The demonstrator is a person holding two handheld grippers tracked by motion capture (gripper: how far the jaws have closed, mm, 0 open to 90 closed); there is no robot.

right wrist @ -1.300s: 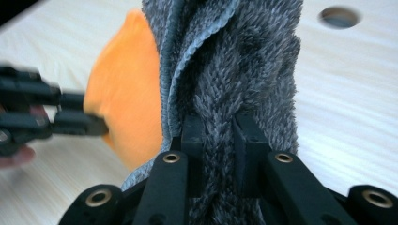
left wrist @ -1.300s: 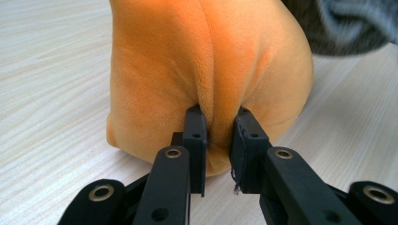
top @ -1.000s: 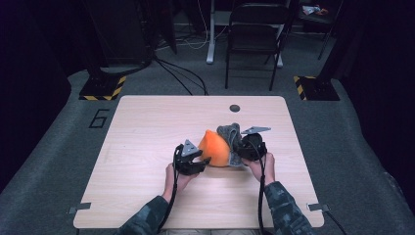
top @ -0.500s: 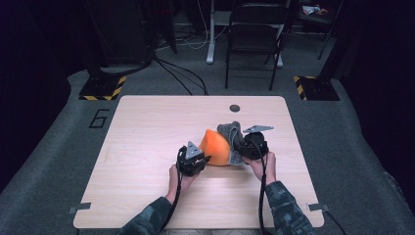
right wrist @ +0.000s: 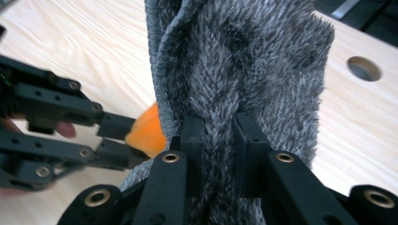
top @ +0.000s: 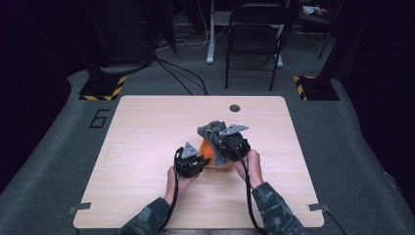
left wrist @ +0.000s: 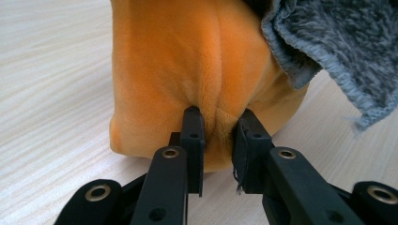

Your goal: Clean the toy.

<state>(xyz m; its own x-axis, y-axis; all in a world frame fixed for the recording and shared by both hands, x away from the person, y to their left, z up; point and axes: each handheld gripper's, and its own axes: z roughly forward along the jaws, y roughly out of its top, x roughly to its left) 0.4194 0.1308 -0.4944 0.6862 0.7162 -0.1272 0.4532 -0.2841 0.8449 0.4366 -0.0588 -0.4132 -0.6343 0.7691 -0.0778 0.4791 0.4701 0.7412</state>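
An orange plush piece (top: 209,155) sits in the middle of the wooden table (top: 147,127), with a grey fuzzy cloth (top: 209,129) over its far side. In the left gripper view, my left gripper (left wrist: 218,136) has just closed and pinches a fold low on the orange plush (left wrist: 187,61), close to the tabletop. The grey cloth (left wrist: 328,42) hangs at the upper right there. My right gripper (right wrist: 218,136) is shut on a ridge of the grey cloth (right wrist: 244,56) and holds it above the table. The left gripper (right wrist: 117,138) and a bit of orange plush (right wrist: 148,129) show beyond it.
A round hole (top: 235,108) sits in the table near its far edge. Behind the table stand a black folding chair (top: 254,39) and yellow-and-black striped blocks (top: 103,88). A number 6 (top: 99,119) is marked on the grey floor to the left.
My right gripper has moved left and slightly up with the grey cloth, drawing it over the orange plush. The left hand has stayed in place.
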